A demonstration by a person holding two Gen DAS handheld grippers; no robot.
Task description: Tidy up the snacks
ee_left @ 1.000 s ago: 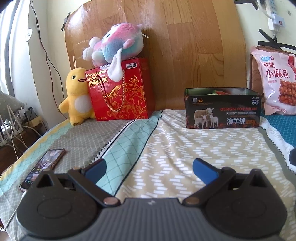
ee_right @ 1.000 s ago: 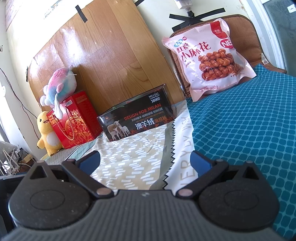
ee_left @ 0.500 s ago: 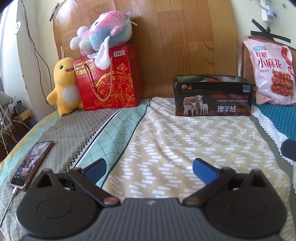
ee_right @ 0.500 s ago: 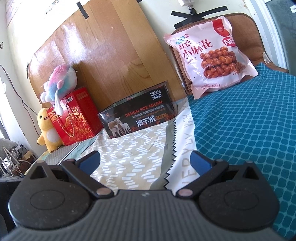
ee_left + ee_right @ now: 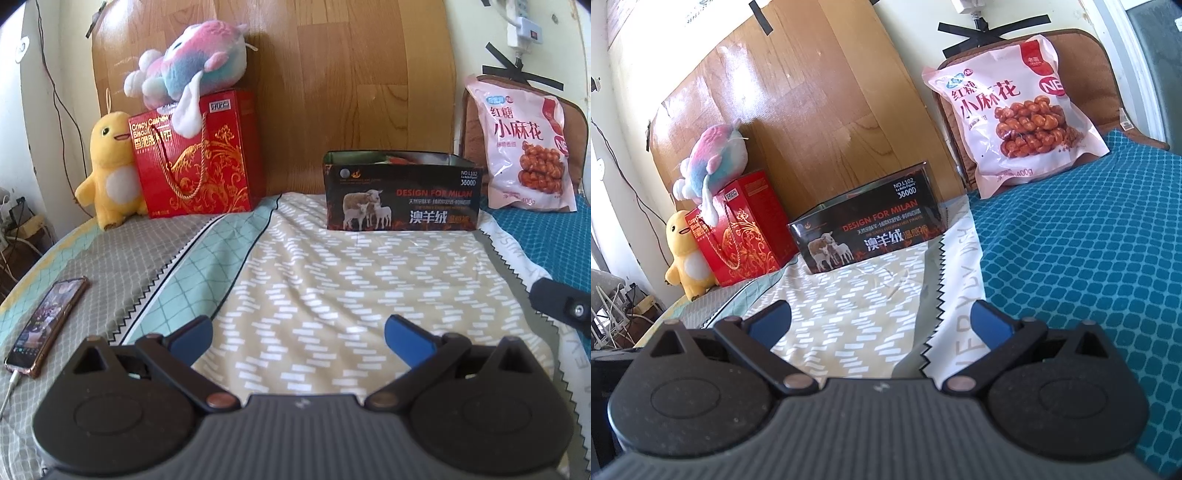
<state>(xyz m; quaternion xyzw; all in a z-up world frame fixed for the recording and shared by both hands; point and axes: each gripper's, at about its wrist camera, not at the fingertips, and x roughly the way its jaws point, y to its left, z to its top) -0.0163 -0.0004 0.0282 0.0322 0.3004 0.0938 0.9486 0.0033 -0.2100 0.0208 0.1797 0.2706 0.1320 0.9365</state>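
Observation:
A pink snack bag (image 5: 524, 147) of fried dough twists leans upright against a brown cushion at the back right; it also shows in the right wrist view (image 5: 1019, 110). A black open-topped box (image 5: 402, 192) with sheep printed on it stands on the bed at the headboard, also in the right wrist view (image 5: 868, 236). A red biscuit gift box (image 5: 195, 158) stands to its left, also in the right wrist view (image 5: 746, 229). My left gripper (image 5: 298, 328) is open and empty over the patterned sheet. My right gripper (image 5: 881, 314) is open and empty, short of the black box and bag.
A pastel plush (image 5: 188, 70) sits on the red box and a yellow plush (image 5: 110, 170) stands beside it. A phone (image 5: 48, 325) on a cable lies at the bed's left edge. A wooden headboard (image 5: 332, 74) stands behind. Teal bedding (image 5: 1089, 258) covers the right side.
The left view has shifted so the boxes and bag sit a little further right and lower. The right gripper has edged forward toward the bag. Both stay open.

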